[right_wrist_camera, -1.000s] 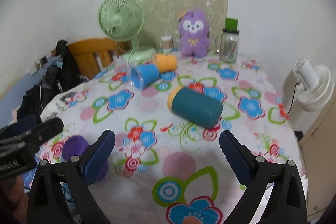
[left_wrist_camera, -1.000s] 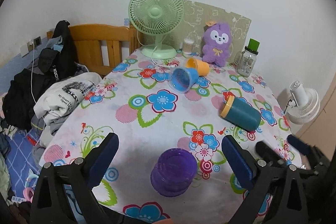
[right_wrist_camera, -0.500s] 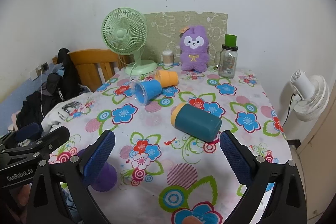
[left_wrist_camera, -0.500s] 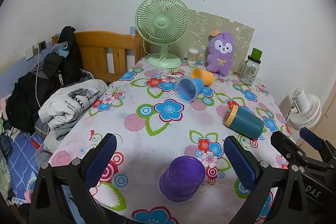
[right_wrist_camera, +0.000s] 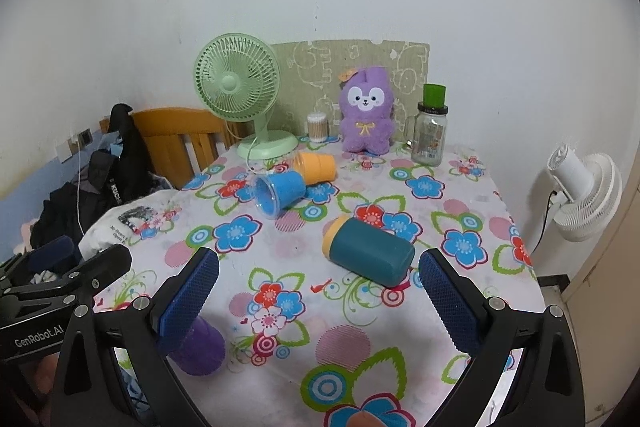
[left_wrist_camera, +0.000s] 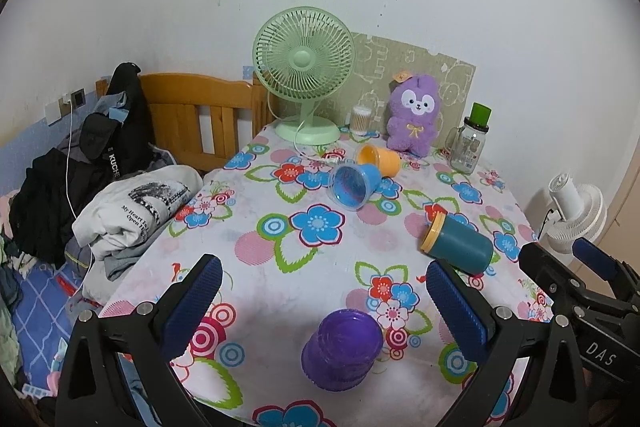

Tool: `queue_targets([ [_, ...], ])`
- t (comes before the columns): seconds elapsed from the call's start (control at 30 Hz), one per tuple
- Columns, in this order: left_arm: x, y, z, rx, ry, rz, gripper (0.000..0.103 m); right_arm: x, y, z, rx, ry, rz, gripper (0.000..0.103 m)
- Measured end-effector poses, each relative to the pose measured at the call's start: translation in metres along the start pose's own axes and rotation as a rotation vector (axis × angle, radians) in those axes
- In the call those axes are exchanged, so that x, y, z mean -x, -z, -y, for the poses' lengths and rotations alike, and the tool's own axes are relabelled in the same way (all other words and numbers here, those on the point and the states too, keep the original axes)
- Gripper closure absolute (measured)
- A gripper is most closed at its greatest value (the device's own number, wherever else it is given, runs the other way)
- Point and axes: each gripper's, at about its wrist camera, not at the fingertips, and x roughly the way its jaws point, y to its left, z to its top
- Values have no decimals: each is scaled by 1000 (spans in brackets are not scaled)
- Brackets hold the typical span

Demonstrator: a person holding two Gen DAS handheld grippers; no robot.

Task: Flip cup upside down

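Blue-padded left tool [left_wrist_camera: 320, 303] spread wide, empty, above purple cup [left_wrist_camera: 342, 349], right tool [right_wrist_camera: 318, 301] likewise

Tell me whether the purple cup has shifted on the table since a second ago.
No. The purple cup sits on the same red-ringed circle print; only the camera pulled back.

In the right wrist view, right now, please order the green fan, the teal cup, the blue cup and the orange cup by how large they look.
1. green fan, largest
2. teal cup
3. blue cup
4. orange cup, smallest

The teal cup lies nearest the camera and the orange cup lies farther back, so their true sizes stay unsure.
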Motion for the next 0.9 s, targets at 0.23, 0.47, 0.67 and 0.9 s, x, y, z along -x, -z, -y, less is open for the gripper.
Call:
queue_targets([
  [0.23,5,-5,0,-1,2,26,0,5,-4,-2,-1,1,16,2],
  [0.47,7,-7,-1,4,-1,40,0,5,-5,-3,3,4,14,1],
  [0.67,7,-8,-1,1,1,41,0,5,-5,-3,6,1,13,1],
  [0.9,9,-9,1,-2,5,47,0,5,-5,-4,5,1,12,1],
])
